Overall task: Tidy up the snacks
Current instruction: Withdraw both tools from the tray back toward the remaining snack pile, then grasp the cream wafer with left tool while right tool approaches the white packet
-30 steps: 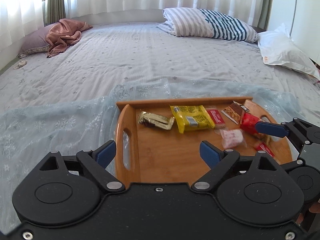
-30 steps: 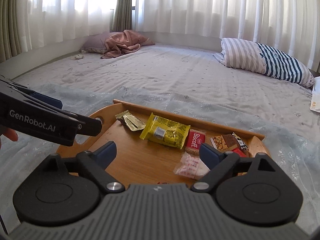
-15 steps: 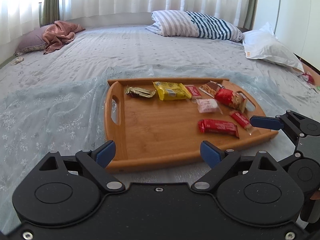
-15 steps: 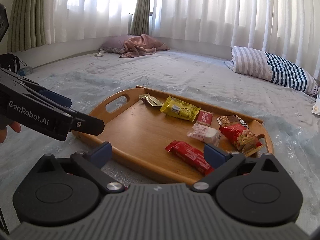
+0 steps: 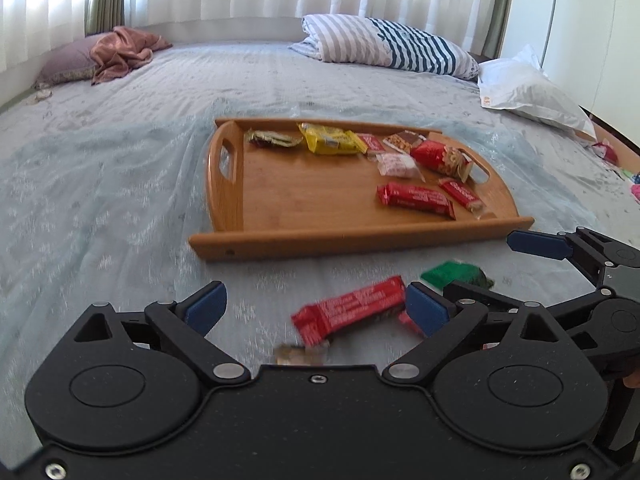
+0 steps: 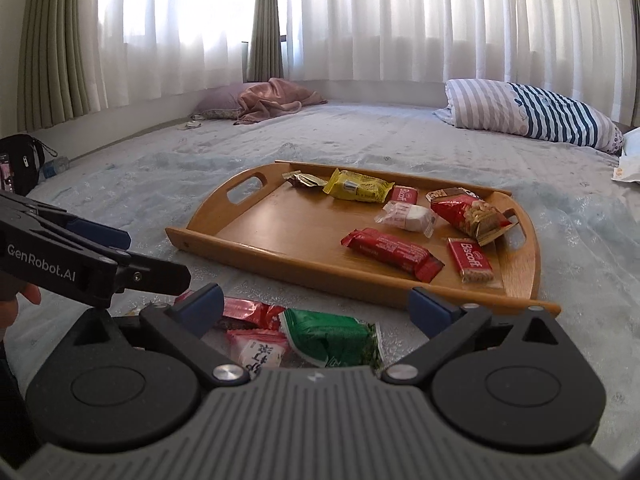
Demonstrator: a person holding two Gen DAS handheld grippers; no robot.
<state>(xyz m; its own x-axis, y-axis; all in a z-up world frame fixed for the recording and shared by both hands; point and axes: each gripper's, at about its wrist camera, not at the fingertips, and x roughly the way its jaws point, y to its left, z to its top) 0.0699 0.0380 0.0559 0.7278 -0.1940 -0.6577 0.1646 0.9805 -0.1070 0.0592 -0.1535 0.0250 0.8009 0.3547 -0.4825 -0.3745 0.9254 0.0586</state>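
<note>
A wooden tray (image 5: pixel 304 204) (image 6: pixel 288 236) lies on the bed with several snacks: a yellow pack (image 5: pixel 334 143) (image 6: pixel 358 186), a red bar (image 5: pixel 416 199) (image 6: pixel 392 252), a Biscoff pack (image 6: pixel 470 260) and a nut pack (image 6: pixel 470 214). Loose snacks lie on the bed in front of the tray: a red bar (image 5: pixel 350 314) (image 6: pixel 250 312), a green pack (image 5: pixel 454 274) (image 6: pixel 332 336) and a pink-white pack (image 6: pixel 260 350). My left gripper (image 5: pixel 316 308) is open and empty over the red bar. My right gripper (image 6: pixel 316 304) is open and empty over the loose snacks.
A striped pillow (image 5: pixel 384 46) (image 6: pixel 532 114) and a white pillow (image 5: pixel 528 92) lie at the far right. A pink cloth on a purple pillow (image 5: pixel 108 54) (image 6: pixel 264 100) lies at the far left. A thin pale-blue sheet (image 5: pixel 100 184) covers the bed.
Both grippers have pulled back from the tray toward the near side of the bed. The loose snacks in front of the tray have come into view. Both stay open.
</note>
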